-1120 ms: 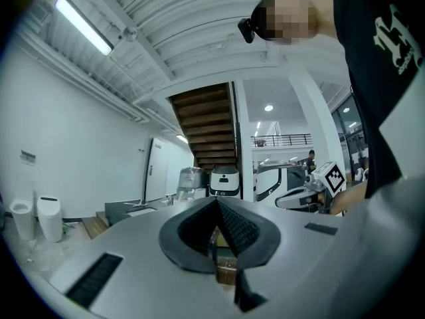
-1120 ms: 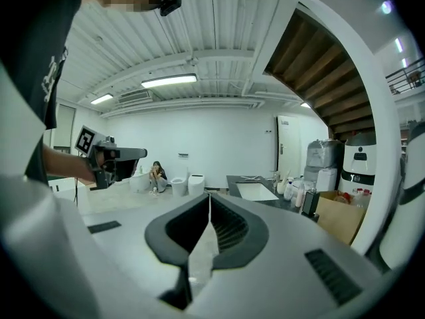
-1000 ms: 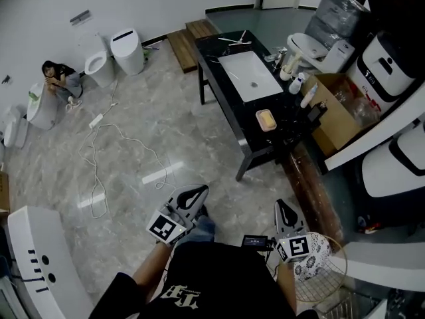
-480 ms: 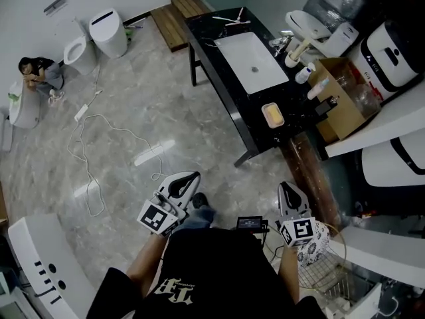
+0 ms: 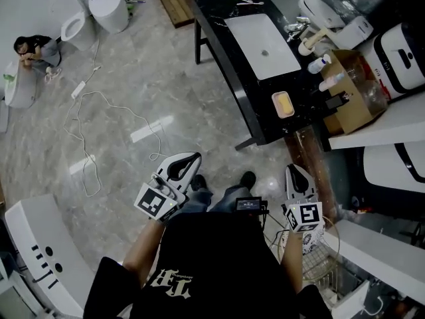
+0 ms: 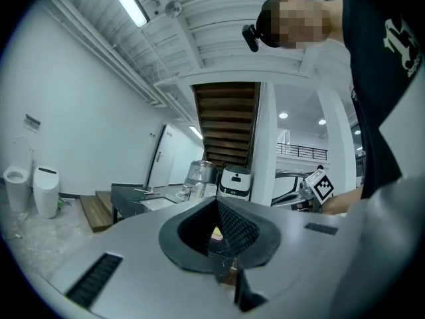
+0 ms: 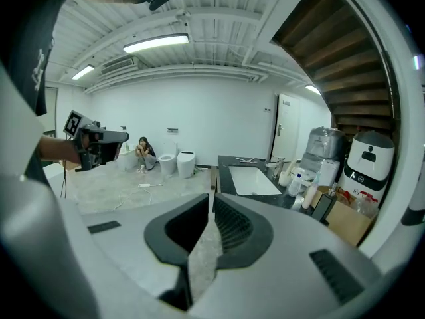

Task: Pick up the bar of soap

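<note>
The bar of soap [image 5: 283, 103] is yellow and lies in a small dish on the near end of the black counter [image 5: 220, 20], beside the white sink [image 5: 262, 37]. My left gripper [image 5: 192, 159] is held low in front of my body, over the floor and well short of the counter, with its jaws together and nothing in them. My right gripper [image 5: 294, 170] hangs near the counter's near end, also shut and empty. In the right gripper view the closed right gripper [image 7: 211, 203] points toward the counter and sink [image 7: 251, 179]; the soap is not visible there.
Bottles [image 5: 320, 64] and a faucet stand at the counter's right edge, beside a cardboard box [image 5: 355, 93]. A white cable [image 5: 85, 133] trails over the marble floor. Toilets [image 5: 107, 8] and a crouching person [image 5: 34, 48] are at far left. A wire basket [image 5: 320, 263] sits by my right side.
The counter and soap have drawn nearer and shifted toward the right of the head view. Both grippers stay shut in front of my body.
</note>
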The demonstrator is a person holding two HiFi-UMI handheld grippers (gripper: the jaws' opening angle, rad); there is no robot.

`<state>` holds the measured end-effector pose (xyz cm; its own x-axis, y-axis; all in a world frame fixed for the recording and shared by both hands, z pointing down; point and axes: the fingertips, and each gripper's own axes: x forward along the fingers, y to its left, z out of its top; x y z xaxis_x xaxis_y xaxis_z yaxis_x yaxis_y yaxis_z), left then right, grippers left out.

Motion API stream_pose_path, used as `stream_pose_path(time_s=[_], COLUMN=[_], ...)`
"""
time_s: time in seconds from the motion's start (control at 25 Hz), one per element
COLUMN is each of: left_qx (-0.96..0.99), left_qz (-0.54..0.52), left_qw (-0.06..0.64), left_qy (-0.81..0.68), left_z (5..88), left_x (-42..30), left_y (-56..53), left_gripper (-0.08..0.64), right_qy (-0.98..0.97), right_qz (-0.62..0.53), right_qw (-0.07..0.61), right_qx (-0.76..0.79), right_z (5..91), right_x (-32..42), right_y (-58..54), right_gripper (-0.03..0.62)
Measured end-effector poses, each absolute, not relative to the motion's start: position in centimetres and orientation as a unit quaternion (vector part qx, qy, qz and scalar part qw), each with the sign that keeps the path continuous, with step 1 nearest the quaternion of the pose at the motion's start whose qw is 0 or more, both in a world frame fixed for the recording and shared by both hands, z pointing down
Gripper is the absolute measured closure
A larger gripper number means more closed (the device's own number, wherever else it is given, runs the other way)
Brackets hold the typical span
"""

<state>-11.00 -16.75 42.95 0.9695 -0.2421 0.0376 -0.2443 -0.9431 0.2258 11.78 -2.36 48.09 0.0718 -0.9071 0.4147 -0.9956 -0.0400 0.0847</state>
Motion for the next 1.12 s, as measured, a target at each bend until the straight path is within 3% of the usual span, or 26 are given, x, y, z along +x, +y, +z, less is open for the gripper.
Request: stream_pose_path(time_s=[0.32,1.12], left_qx=[0.980,0.961], left_qz=[0.009,0.017], left_qw=[0.106,0.105], left_qy=[-0.171,-0.255], left_z=[43.3,44.5], left_x=[-7.5,4.4], left_y=[-19.1,-21.8], left_gripper=[0.551,0.551], right_qy=[-0.710,-0.742], right_qz=[0.117,0.206], right_qw=[0.193,0.262], right_qx=[0.668,0.582], right_z=[50.3,60.3], right_x=[17.4,28.9], right_y=[-8.6,-17.2], right_gripper=[0.578,0.498])
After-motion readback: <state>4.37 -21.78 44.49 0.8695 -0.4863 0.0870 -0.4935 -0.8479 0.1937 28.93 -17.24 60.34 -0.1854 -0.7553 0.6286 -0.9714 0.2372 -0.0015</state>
